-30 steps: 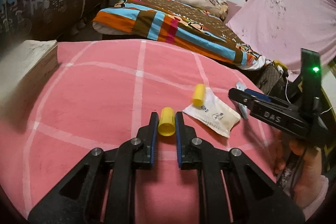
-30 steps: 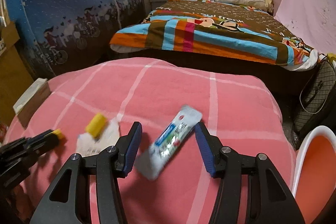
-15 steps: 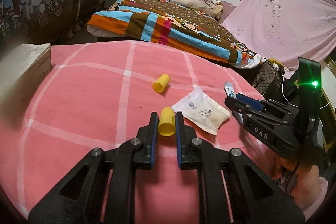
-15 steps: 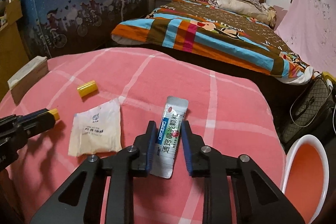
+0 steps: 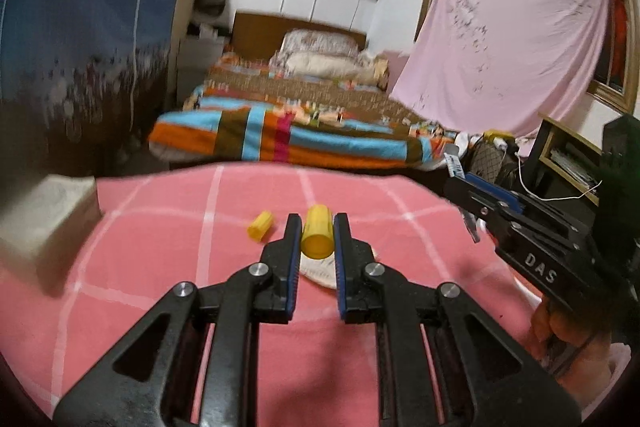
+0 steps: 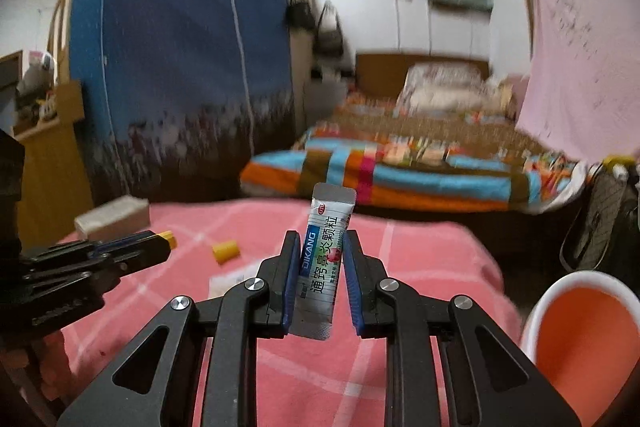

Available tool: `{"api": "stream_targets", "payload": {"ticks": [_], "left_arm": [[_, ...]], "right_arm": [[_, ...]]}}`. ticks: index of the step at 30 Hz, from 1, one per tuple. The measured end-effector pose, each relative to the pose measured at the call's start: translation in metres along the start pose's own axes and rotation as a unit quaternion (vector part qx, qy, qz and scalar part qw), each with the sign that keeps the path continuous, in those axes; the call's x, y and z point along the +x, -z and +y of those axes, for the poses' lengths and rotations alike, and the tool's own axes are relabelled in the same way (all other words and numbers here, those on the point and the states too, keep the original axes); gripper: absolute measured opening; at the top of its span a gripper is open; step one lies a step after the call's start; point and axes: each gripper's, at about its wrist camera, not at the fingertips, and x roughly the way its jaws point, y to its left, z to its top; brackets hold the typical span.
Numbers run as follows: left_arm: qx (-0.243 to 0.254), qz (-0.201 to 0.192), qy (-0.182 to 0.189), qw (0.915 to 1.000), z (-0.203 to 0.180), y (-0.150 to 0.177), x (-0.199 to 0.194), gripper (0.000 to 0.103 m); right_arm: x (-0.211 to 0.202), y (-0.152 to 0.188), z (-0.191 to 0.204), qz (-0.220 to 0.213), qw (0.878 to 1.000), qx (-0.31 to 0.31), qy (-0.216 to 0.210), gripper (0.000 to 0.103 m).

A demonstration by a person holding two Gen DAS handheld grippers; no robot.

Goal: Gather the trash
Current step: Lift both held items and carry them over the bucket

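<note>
My left gripper (image 5: pixel 316 223) is shut on a yellow cap (image 5: pixel 317 235) and holds it above the pink checked cloth (image 5: pixel 160 267). A second yellow cap (image 5: pixel 260 225) lies on the cloth just left of it, and a white packet (image 5: pixel 316 269) lies partly hidden under the fingers. My right gripper (image 6: pixel 322 241) is shut on a white medicine sachet (image 6: pixel 326 247) and holds it upright above the cloth. The right gripper also shows at the right of the left wrist view (image 5: pixel 460 183). The left gripper with its cap shows at the left of the right wrist view (image 6: pixel 164 241).
An orange bin with a white rim (image 6: pixel 580 323) stands low at the right beyond the cloth's edge. A grey box (image 5: pixel 44 219) sits at the cloth's left edge. A bed with a striped blanket (image 5: pixel 300 131) lies behind. A dark bag (image 6: pixel 600 219) is at the right.
Both grippers have risen and tilted up, each still holding its item. The sachet has been lifted off the cloth. The view is blurred by motion.
</note>
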Motion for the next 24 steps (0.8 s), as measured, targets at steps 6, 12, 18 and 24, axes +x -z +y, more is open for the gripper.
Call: {"api": "stream_targets", "payload": {"ticks": [6,12,18,24], "left_arm": [[0.036,-0.046,-0.005,0.9983,-0.028,-0.008,-0.009,0.000],[0.049,-0.078,0.004,0.9957,-0.052,-0.014,-0.013,0.000],[0.063,-0.109,0.039,0.9913,-0.082,-0.020,-0.014,0.000],[0.084,-0.122,0.097,0.9842,-0.120,-0.027,-0.006,0.000]], "right_arm": [[-0.027,-0.004,-0.008,-0.068,0.997,0.015,0.016,0.020],[-0.056,-0.005,-0.031,-0.106,0.993,0.032,0.040,0.020],[-0.085,-0.006,-0.053,-0.148,0.984,0.029,0.096,0.020],[-0.101,-0.002,-0.081,-0.162,0.975,0.040,0.146,0.020]]}}
